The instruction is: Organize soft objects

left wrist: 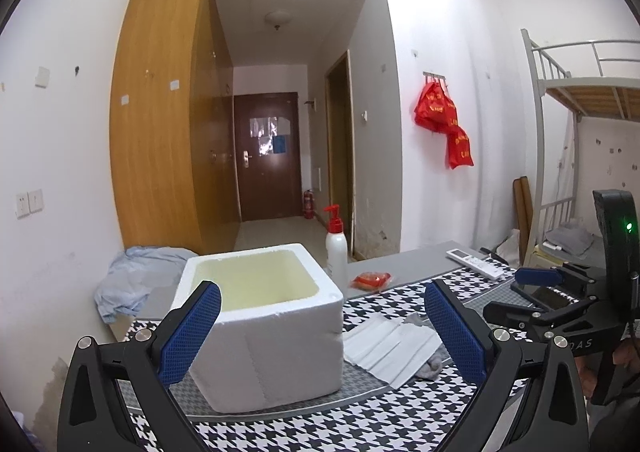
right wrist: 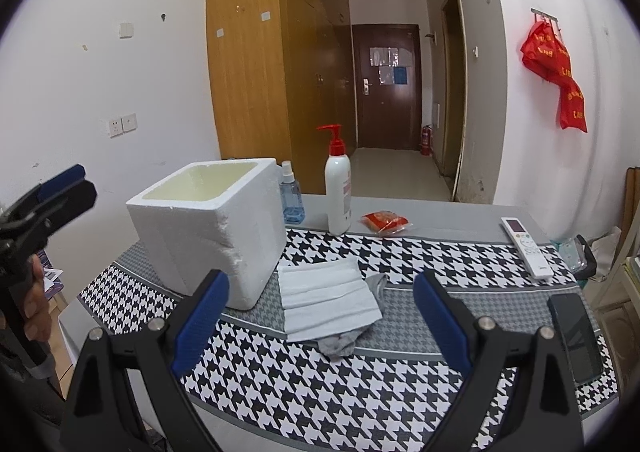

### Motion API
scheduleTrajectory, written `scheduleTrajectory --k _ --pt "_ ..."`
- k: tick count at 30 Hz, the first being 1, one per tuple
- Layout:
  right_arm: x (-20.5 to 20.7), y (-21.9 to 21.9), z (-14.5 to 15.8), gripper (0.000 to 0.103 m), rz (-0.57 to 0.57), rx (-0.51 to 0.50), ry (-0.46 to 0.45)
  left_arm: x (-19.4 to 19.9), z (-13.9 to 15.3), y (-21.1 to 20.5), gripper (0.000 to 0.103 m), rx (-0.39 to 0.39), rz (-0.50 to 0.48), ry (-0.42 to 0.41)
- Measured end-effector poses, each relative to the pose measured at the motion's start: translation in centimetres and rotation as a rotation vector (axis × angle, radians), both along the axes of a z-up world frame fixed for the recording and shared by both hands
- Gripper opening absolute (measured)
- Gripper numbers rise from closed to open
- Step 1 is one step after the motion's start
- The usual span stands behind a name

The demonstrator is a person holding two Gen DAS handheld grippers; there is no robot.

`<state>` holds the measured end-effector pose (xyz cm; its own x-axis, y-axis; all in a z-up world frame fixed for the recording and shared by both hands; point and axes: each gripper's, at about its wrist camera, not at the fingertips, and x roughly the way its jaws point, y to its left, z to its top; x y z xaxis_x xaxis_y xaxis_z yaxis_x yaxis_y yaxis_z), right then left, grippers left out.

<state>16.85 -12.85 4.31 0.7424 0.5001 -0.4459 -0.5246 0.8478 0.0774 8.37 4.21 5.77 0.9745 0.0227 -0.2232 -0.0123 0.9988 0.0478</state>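
Note:
A white foam box stands open-topped and empty on the houndstooth table mat. Just right of it lies a folded white cloth on top of a crumpled grey cloth. My left gripper is open, its blue pads either side of the box's near corner, with nothing held. My right gripper is open too and hovers in front of the white cloth without touching it. A light blue garment lies bunched behind the box at the table's far left.
Behind the cloths stand a pump bottle and a blue spray bottle. A red packet and a white remote lie further right. A dark phone rests near the right edge. Wardrobe and hallway lie beyond.

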Motion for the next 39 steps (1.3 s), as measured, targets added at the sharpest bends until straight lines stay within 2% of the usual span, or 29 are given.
scheduleTrajectory --k 8,15,39 --pt "-0.4 -0.9 -1.0 0.096 -0.013 0.008 0.001 0.2 -2.4 -1.2 0.102 -0.030 -0.051 -0.001" --pt "0.3 -1.2 -2.3 0.096 -0.024 0.006 0.031 0.6 -4.4 -2.6 0.102 -0.016 -0.091 0.003" --pt "4.0 -0.4 -6.5 0.096 -0.023 -0.069 0.147 4.2 -8.4 -3.2 0.102 -0.040 -0.114 0.143"
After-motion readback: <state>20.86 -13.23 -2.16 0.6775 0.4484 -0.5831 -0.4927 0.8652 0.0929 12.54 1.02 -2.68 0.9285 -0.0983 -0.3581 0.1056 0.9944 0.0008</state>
